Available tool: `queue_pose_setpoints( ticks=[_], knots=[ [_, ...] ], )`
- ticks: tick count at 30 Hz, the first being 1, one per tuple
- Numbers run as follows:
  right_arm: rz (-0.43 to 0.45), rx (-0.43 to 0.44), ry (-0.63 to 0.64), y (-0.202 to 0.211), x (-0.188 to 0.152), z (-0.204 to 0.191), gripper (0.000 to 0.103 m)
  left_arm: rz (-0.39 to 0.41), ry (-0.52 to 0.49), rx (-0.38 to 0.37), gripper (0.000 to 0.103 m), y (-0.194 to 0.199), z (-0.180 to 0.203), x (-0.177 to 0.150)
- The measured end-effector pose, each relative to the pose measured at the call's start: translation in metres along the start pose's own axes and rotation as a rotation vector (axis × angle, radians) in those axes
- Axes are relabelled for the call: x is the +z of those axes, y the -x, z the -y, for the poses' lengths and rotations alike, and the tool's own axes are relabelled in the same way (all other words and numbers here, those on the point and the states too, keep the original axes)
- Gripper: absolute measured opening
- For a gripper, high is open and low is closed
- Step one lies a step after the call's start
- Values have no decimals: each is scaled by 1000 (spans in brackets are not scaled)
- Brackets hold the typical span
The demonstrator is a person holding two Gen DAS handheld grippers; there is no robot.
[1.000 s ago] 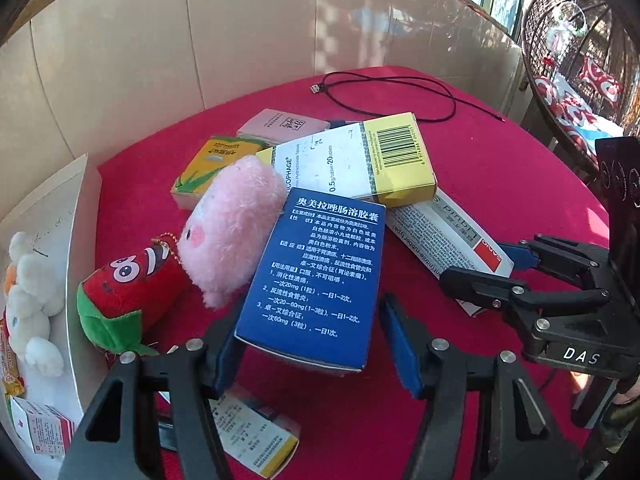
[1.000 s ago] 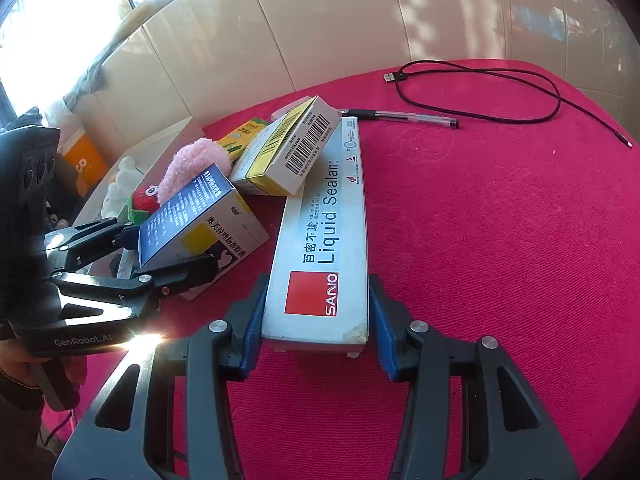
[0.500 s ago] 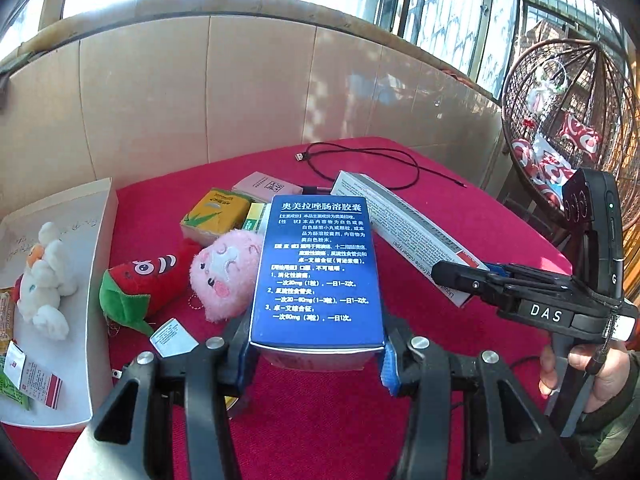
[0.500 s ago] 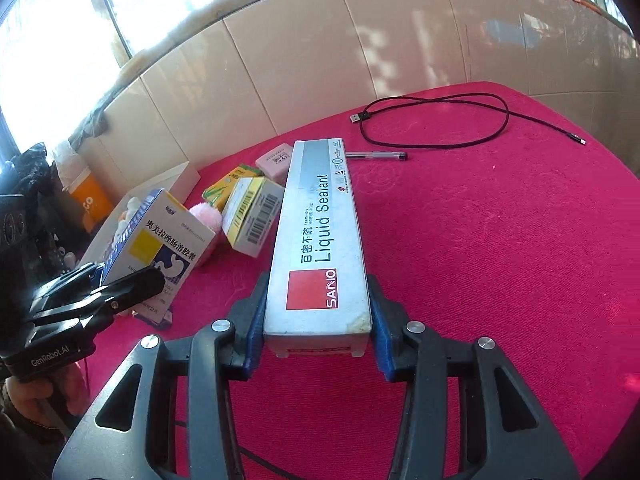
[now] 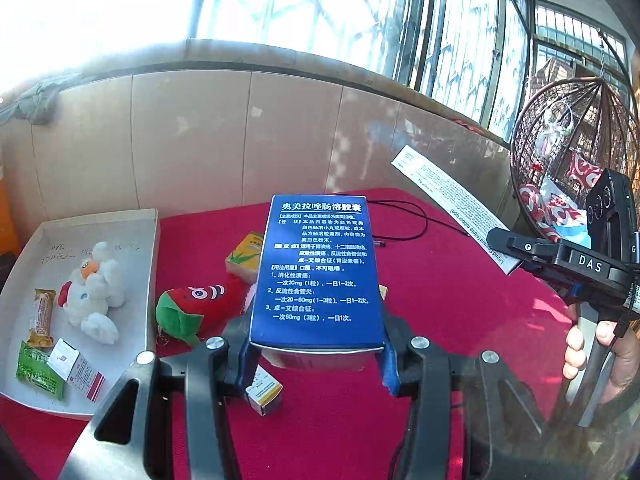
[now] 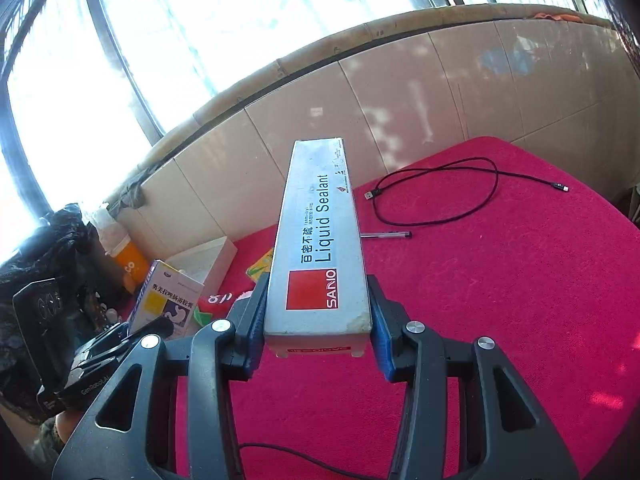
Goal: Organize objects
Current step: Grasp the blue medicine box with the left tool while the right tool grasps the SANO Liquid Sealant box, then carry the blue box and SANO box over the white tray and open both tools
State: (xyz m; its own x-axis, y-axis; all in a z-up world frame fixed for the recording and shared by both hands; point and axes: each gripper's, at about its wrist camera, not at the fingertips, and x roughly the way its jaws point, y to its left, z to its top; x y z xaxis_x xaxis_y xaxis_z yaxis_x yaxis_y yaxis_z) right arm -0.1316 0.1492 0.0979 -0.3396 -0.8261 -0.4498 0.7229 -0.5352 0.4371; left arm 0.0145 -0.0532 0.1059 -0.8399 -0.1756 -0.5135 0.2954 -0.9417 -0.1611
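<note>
My left gripper (image 5: pixel 316 344) is shut on a blue medicine box (image 5: pixel 320 272) with white Chinese print and holds it above the red table (image 5: pixel 440 320). My right gripper (image 6: pixel 316 320) is shut on a long grey "Liquid Sealant" box (image 6: pixel 320 240), which is lifted and sticks out forward over the table. The left wrist view shows the sealant box (image 5: pixel 448 196) raised at the right. From the right wrist camera, the blue box (image 6: pixel 168 300) shows its white and yellow face at the lower left.
A white tray (image 5: pixel 152 240) at the left holds a white plush toy (image 5: pixel 94 288) and snack packets. A red plush (image 5: pixel 192 304), a yellow-green box (image 5: pixel 246 256) and a small box (image 5: pixel 264 394) lie on the cloth. A black cable (image 6: pixel 440 196) and a pen (image 6: pixel 386 235) lie farther back.
Both grippers have risen with their boxes, lifting them off the table. The left jaws closed onto the blue box. Both views have tilted up toward the windows.
</note>
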Motion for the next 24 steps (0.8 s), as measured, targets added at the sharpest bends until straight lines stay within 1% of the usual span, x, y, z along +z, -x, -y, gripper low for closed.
queue_pose_setpoints(
  ticks=[5, 7, 13, 17, 24],
  knots=[
    [-6, 53, -10, 1, 0, -13, 43, 22, 36, 36, 48, 17, -15, -1],
    [-9, 62, -8, 0, 1, -18, 43, 31, 55, 55, 48, 23, -23, -2],
    [-13, 91, 33, -2, 5, -40, 43, 49, 111, 104, 48, 37, -48, -4],
    [-21, 115, 61, -6, 5, -55, 43, 57, 124, 137, 48, 43, -58, -7],
    [-42, 144, 97, -15, 5, -77, 43, 71, 158, 170, 48, 51, -76, -9]
  ],
)
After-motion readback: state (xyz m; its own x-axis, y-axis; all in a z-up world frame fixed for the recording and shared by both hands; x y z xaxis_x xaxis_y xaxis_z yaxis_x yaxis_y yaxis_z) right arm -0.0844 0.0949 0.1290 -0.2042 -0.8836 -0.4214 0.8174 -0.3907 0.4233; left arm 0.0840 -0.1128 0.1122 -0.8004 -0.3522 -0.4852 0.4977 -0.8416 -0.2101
